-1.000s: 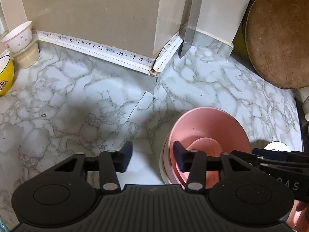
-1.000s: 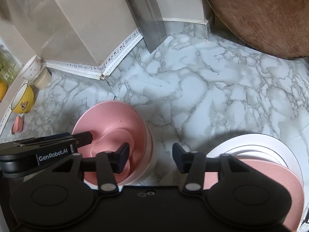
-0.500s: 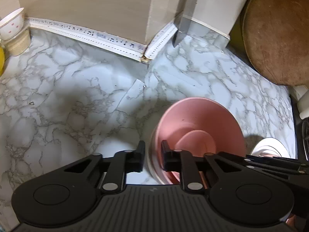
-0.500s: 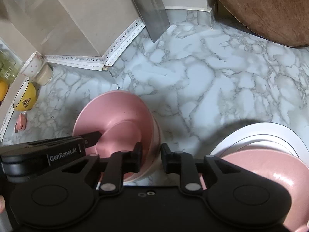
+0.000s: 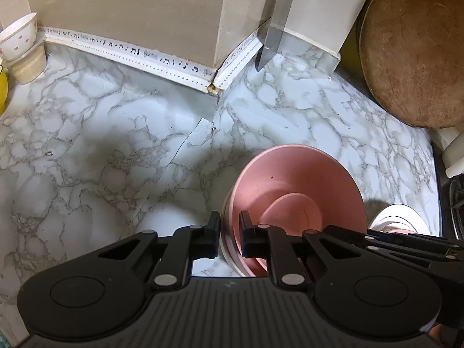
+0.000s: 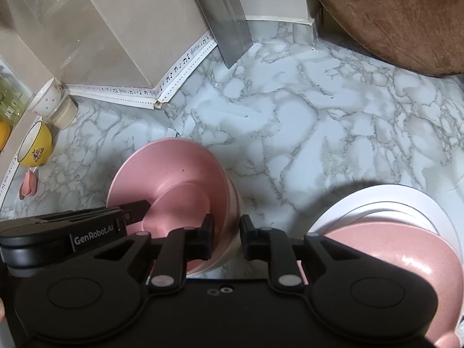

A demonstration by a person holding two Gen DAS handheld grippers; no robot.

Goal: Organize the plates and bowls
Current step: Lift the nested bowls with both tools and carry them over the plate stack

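Left wrist view shows we've just pinched our left gripper (image 5: 229,239) and right gripper (image 6: 227,239) fingers shut on opposite rims of the pink bowl stack (image 5: 298,203) at lower right on the bench (image 5: 116,145), so lifting looks next.

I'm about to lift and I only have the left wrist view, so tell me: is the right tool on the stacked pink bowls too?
Observer: Yes. The right tool has just been closing and now grips the rim of the bowl stack, with one finger inside and one outside.
Operator: What's on the white plate at my right edge?
Observer: A pink plate lies on top of the white plates.
Operator: Is there anything left of the bowls?
Observer: A small pink item lies on the counter beside the yellow bowl.
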